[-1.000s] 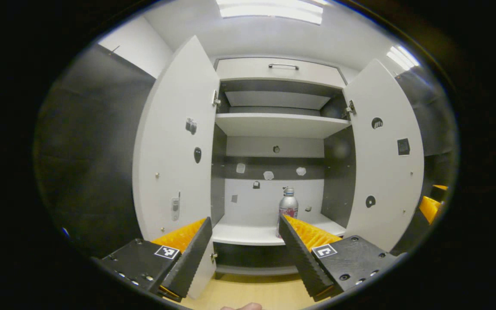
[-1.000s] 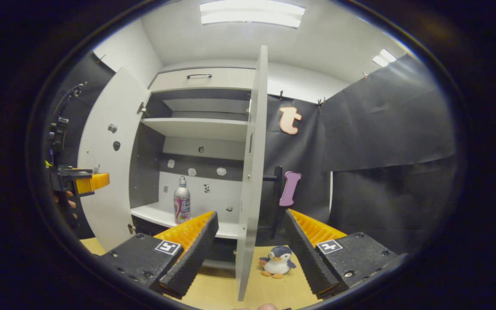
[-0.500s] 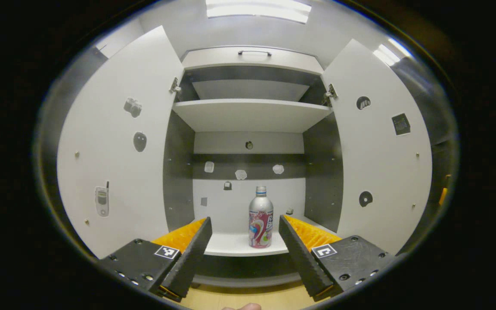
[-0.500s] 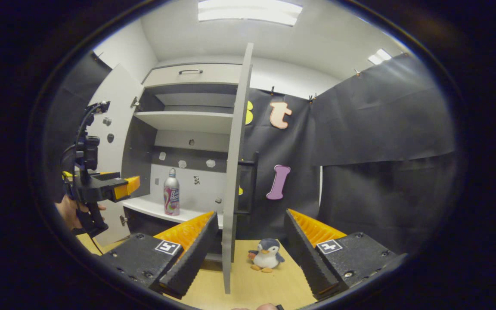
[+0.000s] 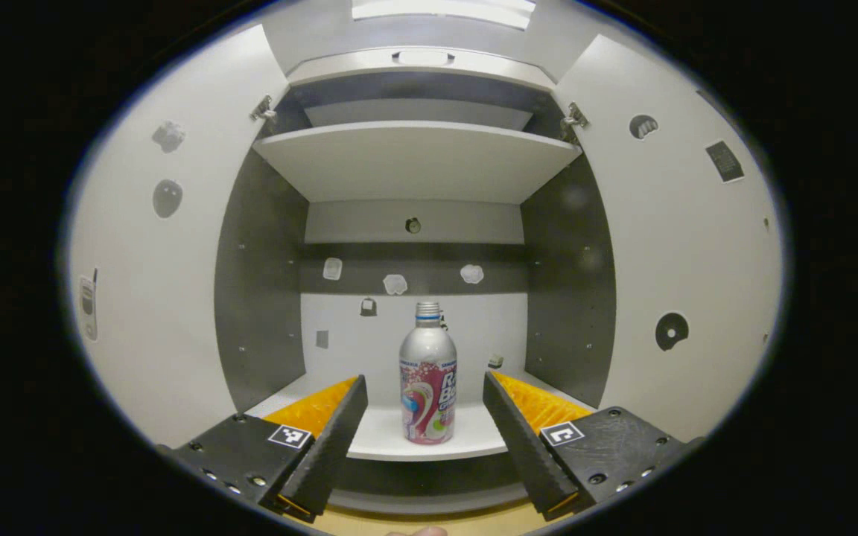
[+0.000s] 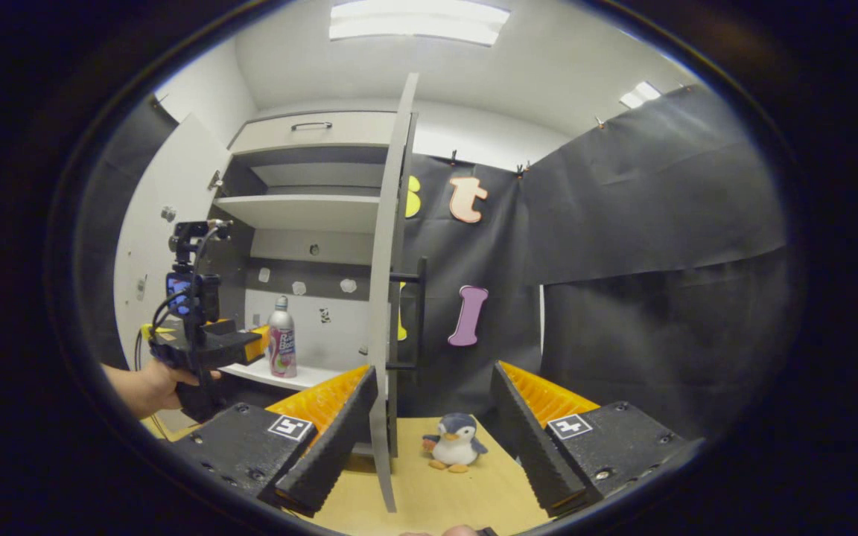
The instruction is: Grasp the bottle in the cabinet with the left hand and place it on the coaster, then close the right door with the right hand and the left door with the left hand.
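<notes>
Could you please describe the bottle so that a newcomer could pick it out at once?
Find the white cabinet with both doors open. On its lower shelf stands the bottle, upright and alone: silver shoulder and cap, pink patterned label, unlike the small flat stickers on the back wall behind it.

The right gripper (image 6: 429,413) hangs with fingers spread, the open right door (image 6: 388,298) edge-on between them. A toy penguin (image 6: 455,442) sits on the floor. At left, a hand (image 6: 147,383) holds the left gripper (image 6: 250,344) just beside the bottle (image 6: 281,339) on the shelf (image 6: 302,377).
</notes>
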{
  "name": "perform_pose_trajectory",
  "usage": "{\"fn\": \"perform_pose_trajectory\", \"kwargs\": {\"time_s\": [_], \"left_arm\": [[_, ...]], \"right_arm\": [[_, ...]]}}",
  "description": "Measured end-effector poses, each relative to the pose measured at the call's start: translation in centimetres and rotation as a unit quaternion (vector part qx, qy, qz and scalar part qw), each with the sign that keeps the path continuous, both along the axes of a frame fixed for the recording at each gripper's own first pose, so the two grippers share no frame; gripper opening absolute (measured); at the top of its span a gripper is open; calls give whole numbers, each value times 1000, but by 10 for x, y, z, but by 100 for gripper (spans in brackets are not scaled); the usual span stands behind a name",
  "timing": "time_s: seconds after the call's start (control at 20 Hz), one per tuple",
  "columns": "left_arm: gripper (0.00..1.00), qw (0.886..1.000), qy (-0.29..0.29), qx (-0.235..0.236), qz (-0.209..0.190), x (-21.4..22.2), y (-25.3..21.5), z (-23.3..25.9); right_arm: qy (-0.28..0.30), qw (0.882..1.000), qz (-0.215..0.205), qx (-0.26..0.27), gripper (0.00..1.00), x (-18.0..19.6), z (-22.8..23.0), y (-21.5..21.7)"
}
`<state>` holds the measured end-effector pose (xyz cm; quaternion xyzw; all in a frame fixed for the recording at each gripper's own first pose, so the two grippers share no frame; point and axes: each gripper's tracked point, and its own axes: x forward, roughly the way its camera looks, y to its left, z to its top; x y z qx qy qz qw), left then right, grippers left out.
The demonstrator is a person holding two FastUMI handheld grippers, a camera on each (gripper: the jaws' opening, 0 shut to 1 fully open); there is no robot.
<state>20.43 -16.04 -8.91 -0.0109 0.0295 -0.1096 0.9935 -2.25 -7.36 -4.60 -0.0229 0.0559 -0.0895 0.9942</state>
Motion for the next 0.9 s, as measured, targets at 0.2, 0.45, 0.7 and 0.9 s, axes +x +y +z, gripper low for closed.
{"fn": "perform_pose_trajectory", "kwargs": {"time_s": [0.2,0.45,0.7,0.9], "left_arm": [[96,1000,22,-9,-10,28,-9,-15],[96,999,44,-12,-6,61,-13,-27],[95,998,61,3,-14,91,-18,-46],[95,997,77,6,-19,107,-21,-60]], "right_arm": [[3,1000,-13,5,100,-1,-4,-10],[5,999,-34,7,100,-2,-7,-22],[11,999,-46,6,99,0,-11,-25],[14,998,-54,13,99,-2,-14,-24]]}}
